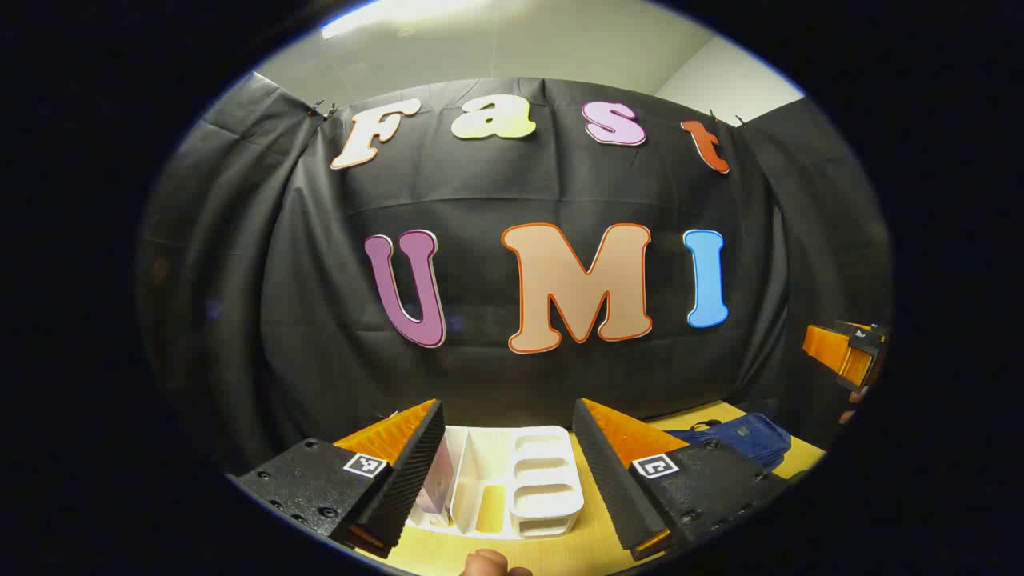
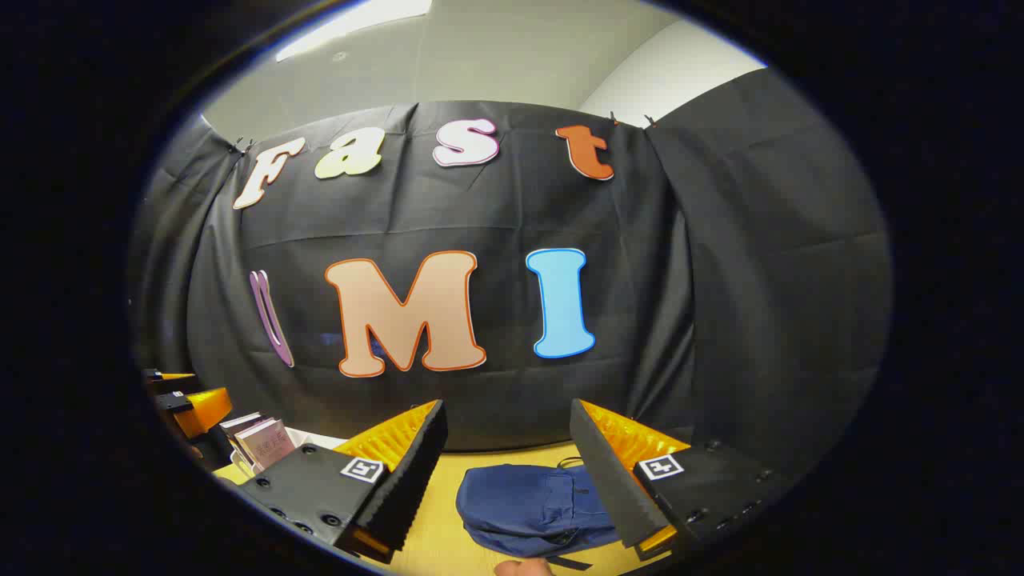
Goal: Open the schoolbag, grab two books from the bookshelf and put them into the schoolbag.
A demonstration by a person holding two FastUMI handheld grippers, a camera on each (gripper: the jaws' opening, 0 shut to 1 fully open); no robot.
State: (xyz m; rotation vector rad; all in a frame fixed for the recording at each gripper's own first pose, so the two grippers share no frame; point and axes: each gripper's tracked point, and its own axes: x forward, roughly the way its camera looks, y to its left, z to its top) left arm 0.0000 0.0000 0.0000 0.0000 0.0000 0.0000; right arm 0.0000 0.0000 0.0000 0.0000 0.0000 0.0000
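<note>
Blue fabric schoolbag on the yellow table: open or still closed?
Closed, as far as visible: the blue fabric schoolbag lies flat on the yellow table, no opening or contents showing.

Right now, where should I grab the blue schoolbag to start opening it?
Take the schoolbag near its top edge by the carry loop, coming down from above with the right gripper. It lies flat on the table, so its sides offer little to pinch. The zipper pull is too small to make out.

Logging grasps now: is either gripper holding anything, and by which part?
Nothing is held. The left gripper is open above the white plastic bookshelf; the right gripper is open above the blue fabric schoolbag.
</note>
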